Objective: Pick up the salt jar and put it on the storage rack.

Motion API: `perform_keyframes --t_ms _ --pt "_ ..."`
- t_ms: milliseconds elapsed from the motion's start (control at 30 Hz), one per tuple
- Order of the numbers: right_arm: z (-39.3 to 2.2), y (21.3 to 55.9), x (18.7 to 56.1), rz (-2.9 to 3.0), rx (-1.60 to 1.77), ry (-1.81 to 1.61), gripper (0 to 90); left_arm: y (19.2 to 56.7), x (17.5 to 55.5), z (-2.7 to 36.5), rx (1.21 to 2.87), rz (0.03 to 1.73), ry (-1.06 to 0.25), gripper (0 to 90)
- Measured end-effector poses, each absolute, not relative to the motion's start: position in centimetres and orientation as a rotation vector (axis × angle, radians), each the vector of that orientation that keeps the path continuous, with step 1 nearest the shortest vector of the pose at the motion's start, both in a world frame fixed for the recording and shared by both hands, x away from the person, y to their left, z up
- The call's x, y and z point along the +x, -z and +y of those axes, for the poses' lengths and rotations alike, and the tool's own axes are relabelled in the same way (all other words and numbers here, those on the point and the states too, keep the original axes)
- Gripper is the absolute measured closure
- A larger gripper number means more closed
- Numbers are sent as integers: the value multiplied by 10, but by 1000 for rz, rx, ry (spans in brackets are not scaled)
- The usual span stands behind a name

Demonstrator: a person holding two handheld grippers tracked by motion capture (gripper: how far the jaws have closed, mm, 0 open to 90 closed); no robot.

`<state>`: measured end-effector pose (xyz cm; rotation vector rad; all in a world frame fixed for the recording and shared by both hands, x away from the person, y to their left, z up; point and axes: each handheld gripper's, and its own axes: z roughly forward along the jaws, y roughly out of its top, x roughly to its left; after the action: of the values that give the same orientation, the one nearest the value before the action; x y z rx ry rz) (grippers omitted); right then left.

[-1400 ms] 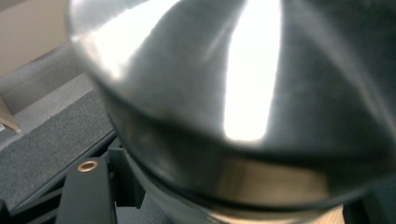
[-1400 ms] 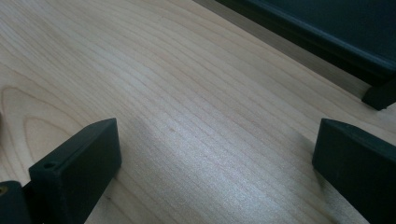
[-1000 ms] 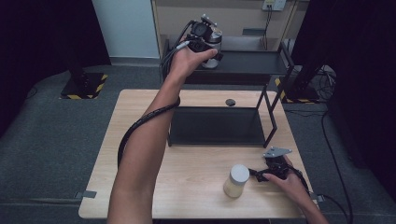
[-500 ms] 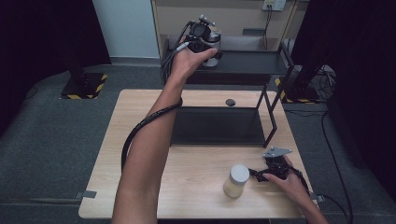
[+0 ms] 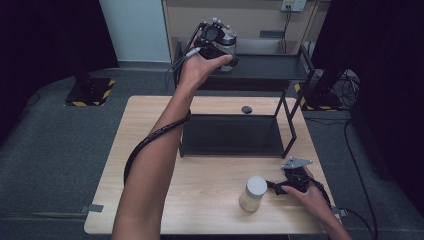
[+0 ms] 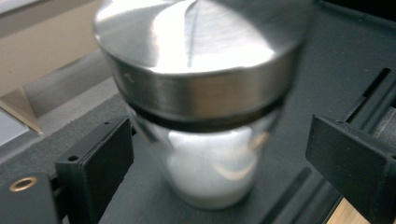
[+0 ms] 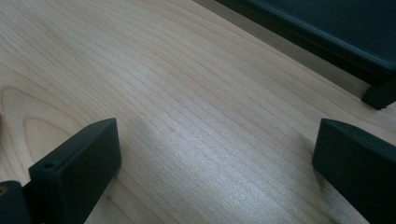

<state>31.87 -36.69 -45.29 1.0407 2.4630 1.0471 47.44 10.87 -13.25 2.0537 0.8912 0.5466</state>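
Nearest me, my right gripper [image 5: 280,186] rests on the wooden table [image 5: 150,125], its jaws spread wide over bare wood, holding nothing; a white-lidded jar [image 5: 253,193] stands just beside it, probably parked for later. Beyond sits a black two-tier shelf [image 5: 300,75], with a small dark object [image 5: 246,109] on the table behind its lower tray. Farthest, my left gripper [image 6: 219,154] reaches to the top tier, jaws apart on either side of a steel-lidded jar [image 6: 205,93] of white powder standing there, not clamping it

A wooden table [image 5: 150,150] stands on grey carpet [image 5: 50,150] (dark curtains [image 5: 45,35] behind).
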Motion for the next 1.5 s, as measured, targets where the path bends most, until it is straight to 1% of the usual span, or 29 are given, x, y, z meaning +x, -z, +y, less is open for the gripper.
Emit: perform_keyframes --t_ms 200,433,633,733,1033,1267,1500 --pt "-367 453 318 2462 1043 -1047 20 126 456 120 2047 881 -542 61" --pt "-367 453 319 2463 1042 -1045 18 121 436 132 2046 829 -526 57" --pt "-366 453 318 2462 1047 -1045 19 125 417 143 2067 736 -491 57" --pt "-366 453 317 2458 1051 -1042 19 127 411 147 2106 669 -483 60" --pt "-366 453 317 2455 1049 -1043 20 153 406 160 2142 494 -433 58" --pt "-366 453 317 2454 1052 -1045 20 177 402 156 2195 414 -401 58" --pt "-366 453 317 2452 1051 -1047 20 195 389 149 2213 381 -383 58"
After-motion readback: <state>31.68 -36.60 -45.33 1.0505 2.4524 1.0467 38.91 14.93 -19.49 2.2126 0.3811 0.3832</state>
